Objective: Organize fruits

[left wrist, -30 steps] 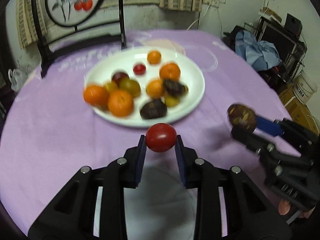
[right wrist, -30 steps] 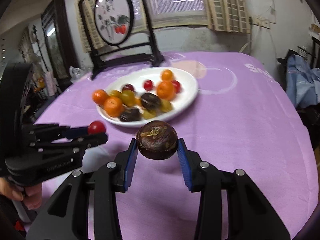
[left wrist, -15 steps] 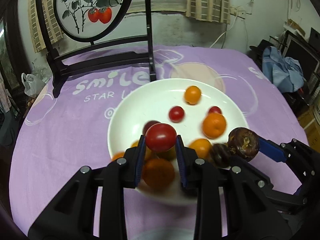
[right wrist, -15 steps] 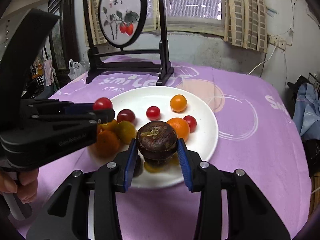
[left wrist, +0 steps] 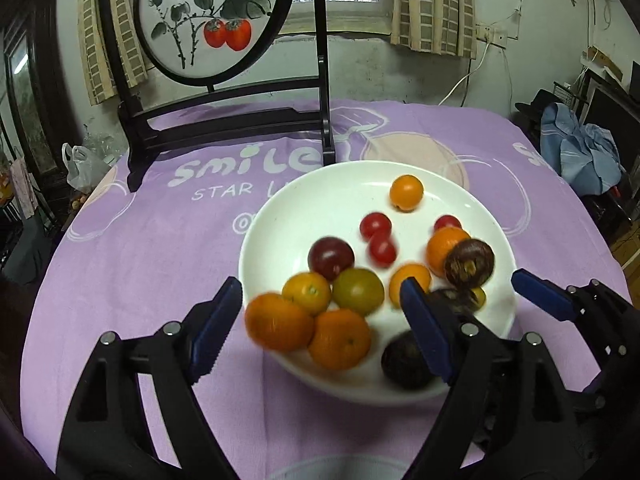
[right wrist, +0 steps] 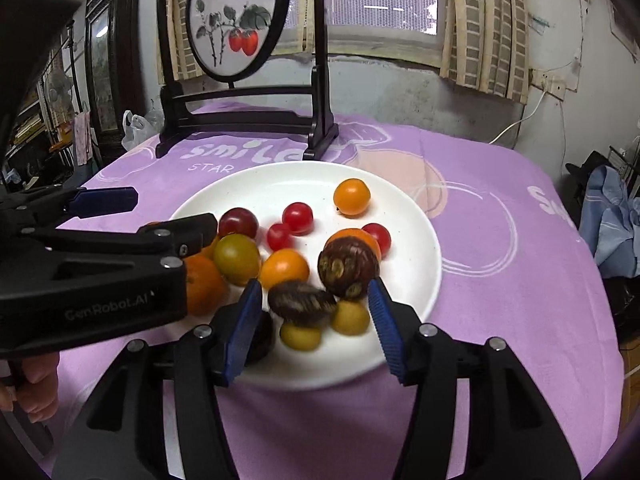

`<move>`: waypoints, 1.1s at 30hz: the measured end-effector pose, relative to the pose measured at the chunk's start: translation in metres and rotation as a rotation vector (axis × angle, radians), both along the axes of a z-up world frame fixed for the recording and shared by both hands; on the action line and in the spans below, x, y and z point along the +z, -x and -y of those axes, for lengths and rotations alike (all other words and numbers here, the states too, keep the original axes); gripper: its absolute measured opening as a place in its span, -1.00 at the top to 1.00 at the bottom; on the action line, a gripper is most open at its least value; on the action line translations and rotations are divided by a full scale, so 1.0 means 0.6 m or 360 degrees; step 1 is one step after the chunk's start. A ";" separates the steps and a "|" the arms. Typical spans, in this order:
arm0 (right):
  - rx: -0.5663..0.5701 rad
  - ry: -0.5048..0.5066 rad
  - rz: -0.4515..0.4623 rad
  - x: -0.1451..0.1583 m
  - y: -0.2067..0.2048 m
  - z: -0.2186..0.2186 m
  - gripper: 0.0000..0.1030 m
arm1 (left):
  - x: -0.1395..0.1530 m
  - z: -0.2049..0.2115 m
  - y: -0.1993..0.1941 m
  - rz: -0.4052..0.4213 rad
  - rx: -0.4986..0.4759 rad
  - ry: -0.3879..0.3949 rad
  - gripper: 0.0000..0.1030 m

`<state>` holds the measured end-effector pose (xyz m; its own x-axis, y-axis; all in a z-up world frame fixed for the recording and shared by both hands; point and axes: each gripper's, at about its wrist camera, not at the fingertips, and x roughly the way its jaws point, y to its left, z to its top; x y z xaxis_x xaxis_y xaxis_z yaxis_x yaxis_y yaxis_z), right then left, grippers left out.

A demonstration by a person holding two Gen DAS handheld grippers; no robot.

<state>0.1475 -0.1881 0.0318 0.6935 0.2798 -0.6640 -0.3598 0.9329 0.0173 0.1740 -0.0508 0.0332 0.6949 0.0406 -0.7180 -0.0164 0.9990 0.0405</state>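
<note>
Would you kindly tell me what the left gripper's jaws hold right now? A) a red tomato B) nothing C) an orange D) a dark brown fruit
B: the left gripper has just been opening and its jaws now stand wide apart over the plate with nothing pressed between them; the fruits seen through the gap lie on the plate below.

"smile" (tablecloth [left wrist: 132, 264]), "GenRobot.AI" (left gripper [right wrist: 104, 216])
</note>
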 end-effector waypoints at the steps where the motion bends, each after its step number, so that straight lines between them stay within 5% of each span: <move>1: 0.0006 -0.0006 -0.0003 0.003 0.011 0.003 -0.08 | 0.000 0.000 0.008 0.0001 -0.0004 0.0008 -0.65; 17: -0.0090 -0.0018 -0.0091 -0.021 0.187 0.020 -0.18 | -0.015 -0.017 0.193 -0.0023 -0.0048 0.0093 -0.82; 28: -0.0171 -0.0095 -0.0106 -0.047 0.209 0.037 -0.22 | -0.053 -0.021 0.249 -0.0016 -0.0047 0.0051 -0.83; 33: -0.0205 0.0004 -0.0013 -0.043 0.216 0.036 -0.80 | -0.073 -0.028 0.242 -0.0057 -0.0029 0.0049 -0.83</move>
<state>0.0179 -0.2099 0.0062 0.7180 0.1871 -0.6705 -0.2370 0.9714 0.0173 0.0285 -0.0340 -0.0107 0.6693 0.0058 -0.7429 0.0028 0.9999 0.0103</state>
